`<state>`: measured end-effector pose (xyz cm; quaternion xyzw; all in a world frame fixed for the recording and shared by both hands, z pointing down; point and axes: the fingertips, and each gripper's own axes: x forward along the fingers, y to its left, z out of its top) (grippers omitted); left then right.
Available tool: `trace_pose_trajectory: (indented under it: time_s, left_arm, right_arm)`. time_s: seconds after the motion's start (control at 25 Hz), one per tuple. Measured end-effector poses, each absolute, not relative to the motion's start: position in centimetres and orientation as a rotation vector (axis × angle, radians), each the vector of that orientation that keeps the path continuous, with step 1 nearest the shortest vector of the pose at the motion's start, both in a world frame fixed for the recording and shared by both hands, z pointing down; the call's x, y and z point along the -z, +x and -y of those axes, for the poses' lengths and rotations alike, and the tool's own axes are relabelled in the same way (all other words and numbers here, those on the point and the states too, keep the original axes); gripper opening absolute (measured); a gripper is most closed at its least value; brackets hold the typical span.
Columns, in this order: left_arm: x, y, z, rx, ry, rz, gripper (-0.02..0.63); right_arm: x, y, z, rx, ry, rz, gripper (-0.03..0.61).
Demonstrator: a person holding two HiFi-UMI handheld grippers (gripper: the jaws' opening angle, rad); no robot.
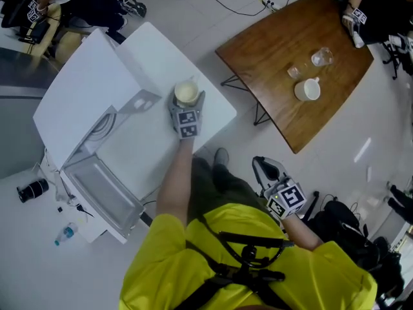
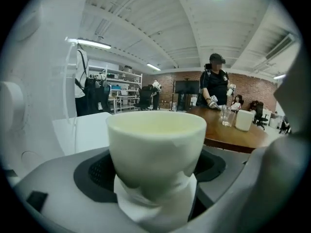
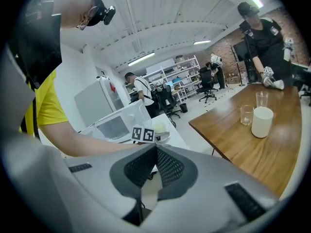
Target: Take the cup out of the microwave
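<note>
In the head view a cream cup sits between the jaws of my left gripper, over the far part of the white table. In the left gripper view the cup fills the middle, with both pads pressed against its sides. To the left stands the white microwave with its door swung down open. My right gripper hangs low beside my body, off the table. In the right gripper view its fingertips meet with nothing between them.
A brown wooden table stands at the right with a white mug and glasses on it; a person works at its far corner. A bottle and a black item lie on the floor at the left, bags at the right.
</note>
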<state>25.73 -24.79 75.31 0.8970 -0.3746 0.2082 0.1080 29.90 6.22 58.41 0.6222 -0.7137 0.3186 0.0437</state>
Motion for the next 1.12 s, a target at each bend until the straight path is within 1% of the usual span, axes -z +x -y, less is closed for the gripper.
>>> trace_pose_trajectory:
  time_s: [0.12,0.32,0.36,0.52,0.56,0.6,0.68,0.72,0.76,0.92,1.12]
  left_arm:
    - [-76.0,26.3,25.0,-0.687,2.630,1.117,0.443]
    - [-76.0,25.4,24.7,-0.705,2.589,1.134,0.452]
    - [-75.8,24.7,24.2,-0.708,2.567,1.138,0.474]
    - [-72.7,20.0,21.2,-0.644,2.484,1.162,0.479]
    - [-70.8,18.3,20.2,-0.597,2.481,1.178,0.462]
    - [-68.6,16.4,19.1,-0.544,2.480,1.200,0.392]
    - [-63.7,12.4,16.6,-0.434,2.460,1.244,0.195]
    - [-61.1,10.4,15.5,-0.383,2.443,1.267,0.123]
    - [-58.4,8.4,14.6,-0.340,2.429,1.297,0.096]
    - [-49.0,0.6,12.3,-0.227,2.418,1.480,0.095]
    - [-40.9,-7.5,9.9,-0.119,2.309,1.673,0.095]
  right_arm:
    - [-58.7,30.1,-6.4,-0.983,1.903,2.177,0.005]
    - [-58.1,29.4,-5.9,-0.979,1.889,2.198,0.005]
    - [-57.8,29.3,-5.9,-0.981,1.887,2.199,0.005]
    - [-55.4,29.6,-3.9,-0.918,1.892,2.234,0.005]
    - [-54.5,29.7,-2.9,-0.882,1.890,2.251,0.005]
    - [-53.5,29.7,-1.9,-0.848,1.883,2.270,0.005]
    - [-51.2,29.5,0.0,-0.778,1.858,2.322,0.005]
    - [-49.9,29.1,1.1,-0.742,1.837,2.356,0.005]
    - [-48.7,28.6,2.1,-0.705,1.810,2.395,0.005]
    - [-42.9,25.9,6.9,-0.518,1.688,2.567,0.005]
    - [-36.5,21.1,9.9,-0.350,1.536,2.739,0.005]
